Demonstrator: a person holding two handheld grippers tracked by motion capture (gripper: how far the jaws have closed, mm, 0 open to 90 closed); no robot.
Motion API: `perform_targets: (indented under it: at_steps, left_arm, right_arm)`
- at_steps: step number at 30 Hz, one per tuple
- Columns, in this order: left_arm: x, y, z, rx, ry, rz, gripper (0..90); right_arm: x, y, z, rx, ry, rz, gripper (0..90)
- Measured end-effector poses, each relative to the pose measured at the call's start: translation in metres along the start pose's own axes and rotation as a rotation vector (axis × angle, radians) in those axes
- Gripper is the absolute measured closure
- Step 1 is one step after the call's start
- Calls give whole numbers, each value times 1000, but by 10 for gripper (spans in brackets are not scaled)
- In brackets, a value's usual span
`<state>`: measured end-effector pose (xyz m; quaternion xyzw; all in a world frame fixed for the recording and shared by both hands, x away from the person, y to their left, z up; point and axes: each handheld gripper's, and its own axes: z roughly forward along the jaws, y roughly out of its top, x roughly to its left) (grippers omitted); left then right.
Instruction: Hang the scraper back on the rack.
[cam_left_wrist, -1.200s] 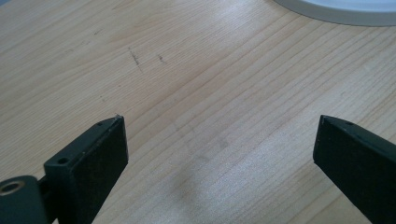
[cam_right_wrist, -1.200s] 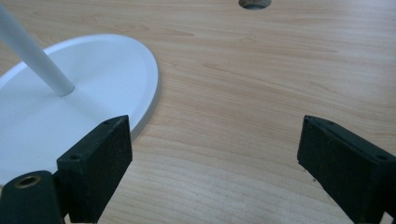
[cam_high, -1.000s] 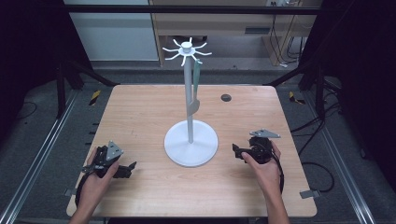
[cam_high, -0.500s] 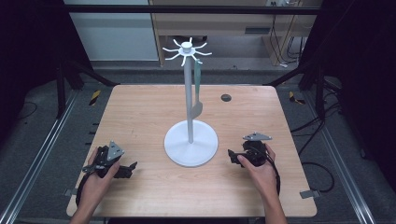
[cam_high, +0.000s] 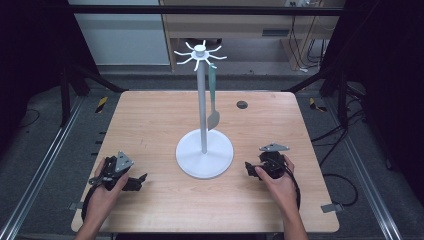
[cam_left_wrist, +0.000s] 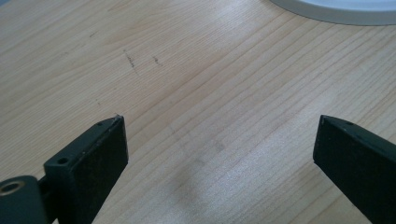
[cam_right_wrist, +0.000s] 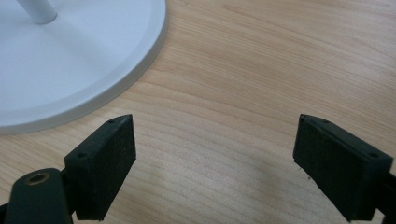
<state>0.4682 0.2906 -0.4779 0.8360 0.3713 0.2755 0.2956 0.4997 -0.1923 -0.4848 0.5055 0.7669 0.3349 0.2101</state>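
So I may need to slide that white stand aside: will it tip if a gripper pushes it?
Probably not if pushed low. The white stand sits on a wide, flat round base, which likely slides on the smooth wooden table. A push high on its tall thin pole risks tipping, and the hanging spatula would likely swing.

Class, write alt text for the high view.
A white stand with a hanging spatula sits mid-table. A person's hands rest an open left gripper and right gripper either side of its base.
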Motion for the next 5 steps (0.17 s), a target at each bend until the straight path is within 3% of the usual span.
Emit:
perform_targets:
  at_steps: [5]
  left_arm:
    - [0, 0, 0, -2, 2, 1, 29]
  right_arm:
    - [0, 0, 0, -8, -2, -6, 142]
